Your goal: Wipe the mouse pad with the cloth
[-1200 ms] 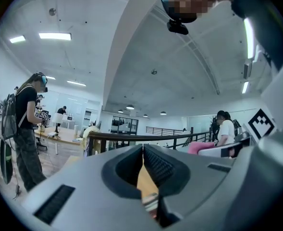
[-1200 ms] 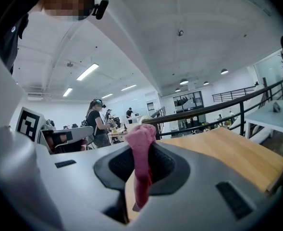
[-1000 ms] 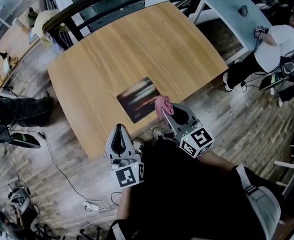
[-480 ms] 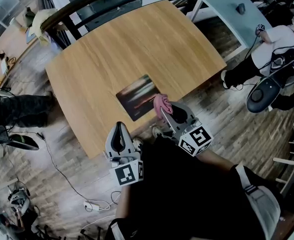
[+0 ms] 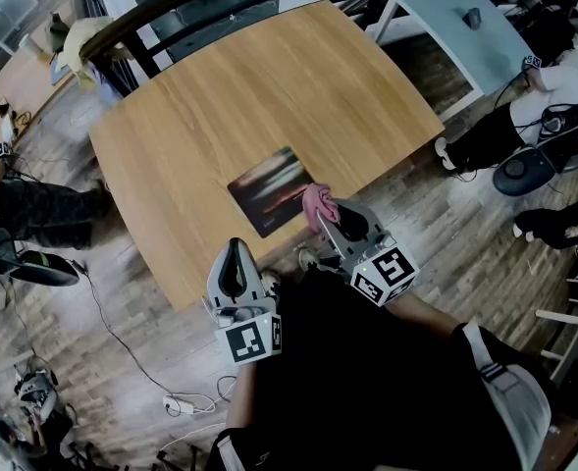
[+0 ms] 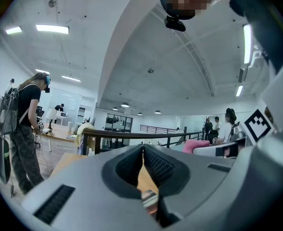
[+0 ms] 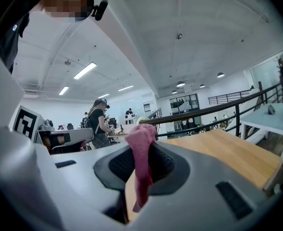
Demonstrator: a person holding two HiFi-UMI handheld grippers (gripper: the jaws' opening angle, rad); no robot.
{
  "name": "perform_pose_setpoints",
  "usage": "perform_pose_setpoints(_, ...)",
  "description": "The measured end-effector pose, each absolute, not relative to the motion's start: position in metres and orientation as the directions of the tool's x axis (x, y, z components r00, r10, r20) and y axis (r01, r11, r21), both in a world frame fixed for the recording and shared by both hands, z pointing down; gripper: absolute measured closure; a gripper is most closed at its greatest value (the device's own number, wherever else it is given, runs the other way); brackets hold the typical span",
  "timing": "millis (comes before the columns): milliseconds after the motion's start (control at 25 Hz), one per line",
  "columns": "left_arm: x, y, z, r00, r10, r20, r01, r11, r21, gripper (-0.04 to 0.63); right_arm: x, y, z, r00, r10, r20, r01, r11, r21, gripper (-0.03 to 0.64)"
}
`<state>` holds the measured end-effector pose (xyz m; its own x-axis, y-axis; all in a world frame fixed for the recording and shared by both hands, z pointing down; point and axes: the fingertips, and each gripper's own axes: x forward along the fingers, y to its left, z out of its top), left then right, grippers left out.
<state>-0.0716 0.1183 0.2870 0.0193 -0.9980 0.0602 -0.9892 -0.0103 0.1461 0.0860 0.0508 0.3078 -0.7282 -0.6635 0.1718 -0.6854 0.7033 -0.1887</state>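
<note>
A dark mouse pad [image 5: 270, 190] with a streaked picture lies near the front edge of the wooden table [image 5: 269, 96]. My right gripper [image 5: 325, 214] is shut on a pink cloth [image 5: 318, 202], held just off the pad's right corner at the table edge. In the right gripper view the pink cloth [image 7: 141, 162] hangs pinched between the jaws. My left gripper [image 5: 232, 255] hovers below the table's front edge, jaws shut with nothing between them. In the left gripper view the jaws meet at the left gripper tips [image 6: 142, 150], and a bit of the mouse pad [image 6: 149, 197] shows below.
A white side table [image 5: 455, 27] stands at the far right. People sit or stand at the right [image 5: 553, 77] and the left [image 5: 14, 204]. A dark railing [image 5: 171, 13] runs behind the table. Cables [image 5: 181, 400] lie on the wooden floor.
Both grippers have stayed nearly still. The person at the right has shifted away from the side table, and a round dark thing now shows near them.
</note>
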Motion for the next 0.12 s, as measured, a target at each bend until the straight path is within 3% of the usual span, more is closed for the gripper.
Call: perform_pose_setpoints(120, -0.0730, 0.1173, 0.2887, 0.021, -0.998, 0.064, -0.989, -0.011, 0.150, 0.569, 0.0847, 0.0490, 0.3082, -0.727, -0.665, 0.172, -0.686, 0.702, -0.191, 0.551)
